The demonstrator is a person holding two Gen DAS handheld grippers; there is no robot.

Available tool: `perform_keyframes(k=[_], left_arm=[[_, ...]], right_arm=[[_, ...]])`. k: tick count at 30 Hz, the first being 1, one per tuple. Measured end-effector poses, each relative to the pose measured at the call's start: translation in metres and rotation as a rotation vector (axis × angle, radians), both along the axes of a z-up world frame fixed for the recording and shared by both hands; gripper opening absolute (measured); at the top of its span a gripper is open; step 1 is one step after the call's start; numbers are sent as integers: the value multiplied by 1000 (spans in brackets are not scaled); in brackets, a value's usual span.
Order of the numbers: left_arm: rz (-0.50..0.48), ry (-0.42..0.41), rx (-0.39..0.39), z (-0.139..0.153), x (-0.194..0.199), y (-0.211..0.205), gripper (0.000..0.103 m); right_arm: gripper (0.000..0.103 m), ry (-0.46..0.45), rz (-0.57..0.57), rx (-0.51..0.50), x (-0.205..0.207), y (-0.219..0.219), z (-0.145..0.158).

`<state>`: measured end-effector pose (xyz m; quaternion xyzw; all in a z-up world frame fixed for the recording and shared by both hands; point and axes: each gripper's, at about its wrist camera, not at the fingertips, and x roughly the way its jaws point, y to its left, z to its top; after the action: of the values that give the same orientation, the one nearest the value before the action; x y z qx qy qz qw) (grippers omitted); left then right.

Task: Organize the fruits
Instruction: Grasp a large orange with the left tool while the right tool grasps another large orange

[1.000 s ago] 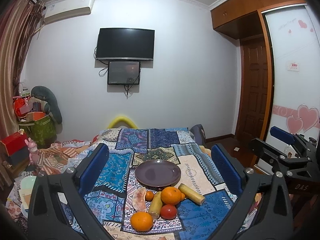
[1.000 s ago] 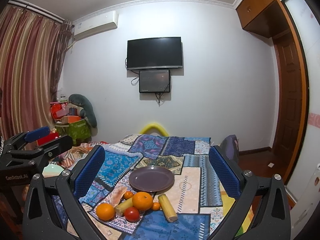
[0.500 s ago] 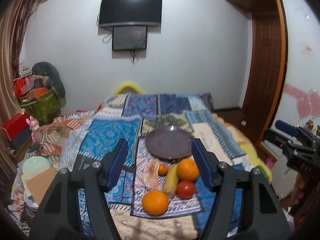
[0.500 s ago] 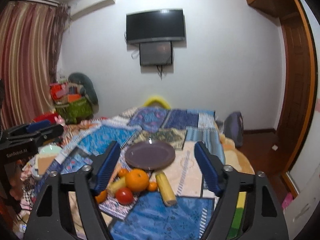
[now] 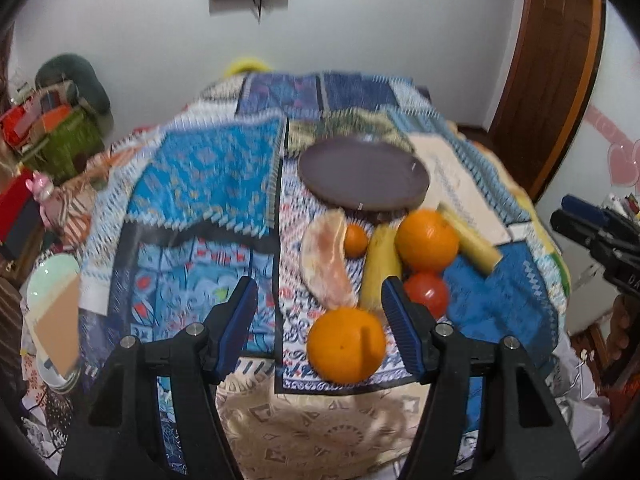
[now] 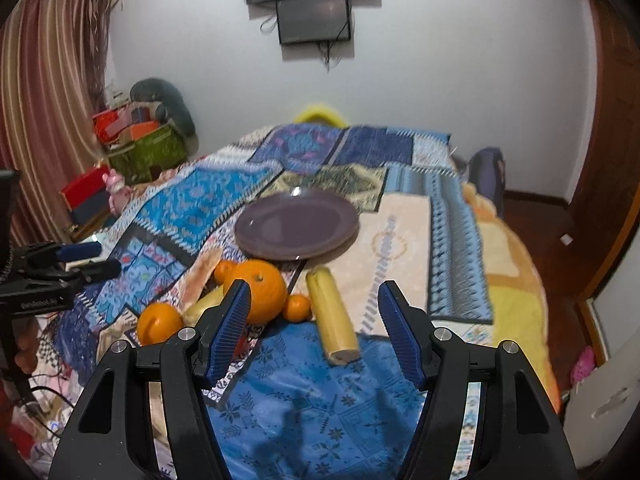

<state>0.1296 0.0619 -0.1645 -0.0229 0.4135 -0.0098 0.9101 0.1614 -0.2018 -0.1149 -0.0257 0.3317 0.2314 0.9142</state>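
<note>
Both grippers [image 5: 319, 320] [image 6: 314, 322] lower, fingers narrower; "DAS".

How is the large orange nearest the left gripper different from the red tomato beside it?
The near orange is orange and dull; the tomato is red and glossy. The orange looks larger than the tomato. The orange lies apart at the cloth's near edge; the tomato sits against the fruit pile. Both are round and lie off the plate.

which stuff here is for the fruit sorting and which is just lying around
For the job: purple plate, near orange, big orange, small orange, tomato, banana, pomelo segment.

Just lying about: green basket, wall screen, curtain.
</note>
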Motion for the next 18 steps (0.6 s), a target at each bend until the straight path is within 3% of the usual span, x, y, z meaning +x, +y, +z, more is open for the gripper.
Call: perform_keyframes(k=[6,9,14,18], left_arm=[[-27,105,-13,-28,14,0,72],[-42,132,-22,-40,18,-3,80],[-86,163,-18,-53,24,-10,80],[-102,181,-60,-63,29,-10,83]], right_arm=[[64,61,36,-9,16,13,-15],[67,83,54,-18,24,21,-21],[70,118,82,-15,32,31,-30],[71,135,102,-25,38,40,-37]])
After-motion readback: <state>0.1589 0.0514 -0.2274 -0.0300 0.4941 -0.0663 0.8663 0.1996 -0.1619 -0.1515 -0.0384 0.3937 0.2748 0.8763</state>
